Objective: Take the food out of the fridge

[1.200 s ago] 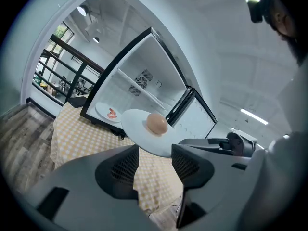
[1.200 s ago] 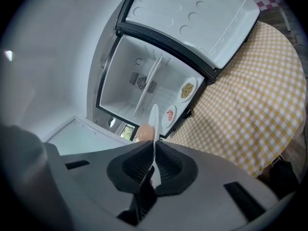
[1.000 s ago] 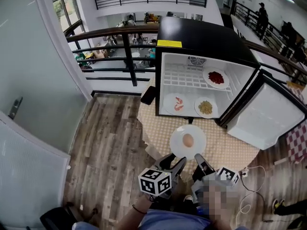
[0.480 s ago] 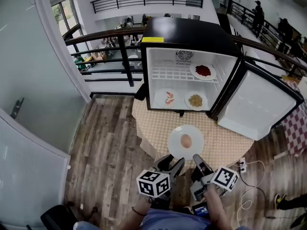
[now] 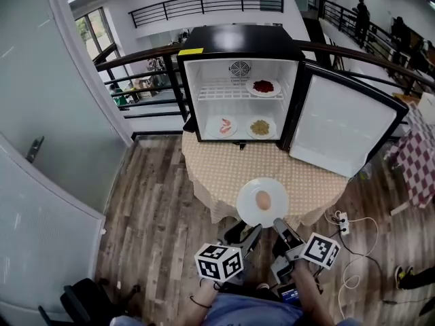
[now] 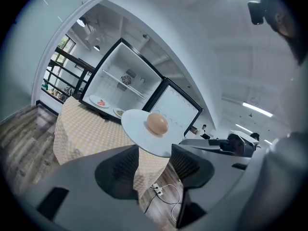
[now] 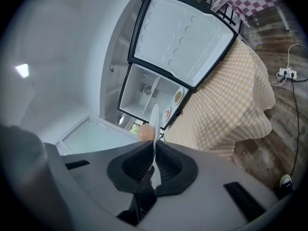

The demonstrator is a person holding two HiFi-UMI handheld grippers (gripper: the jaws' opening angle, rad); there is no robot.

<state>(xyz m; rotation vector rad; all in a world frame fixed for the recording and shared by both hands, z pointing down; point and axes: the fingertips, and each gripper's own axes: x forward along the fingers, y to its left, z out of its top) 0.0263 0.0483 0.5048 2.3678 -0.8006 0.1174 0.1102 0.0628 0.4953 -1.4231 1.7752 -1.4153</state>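
The right hand-held gripper (image 5: 279, 225) is clamped tight on the near rim of the white plate (image 5: 249, 210). In the right gripper view its jaws pinch the plate edge-on. The egg (image 5: 263, 200) sits right at the plate's middle, lower centre of the head view, over the near edge of the round desk (image 5: 224, 163) with its yellow checked cloth.

The left hand-held gripper (image 5: 252, 231) is just beside it at the plate's lower left, jaws standing wide apart under the rim, pinching nothing.

At top centre the black fridge (image 5: 238, 41) stands on the desk's far side, its door (image 5: 343, 124) swung out to the right. Inside are a plate of red food (image 5: 263, 87) on the upper shelf, and a plate of pink food (image 5: 225, 125) and a plate of yellowish food (image 5: 259, 127) side by side below.
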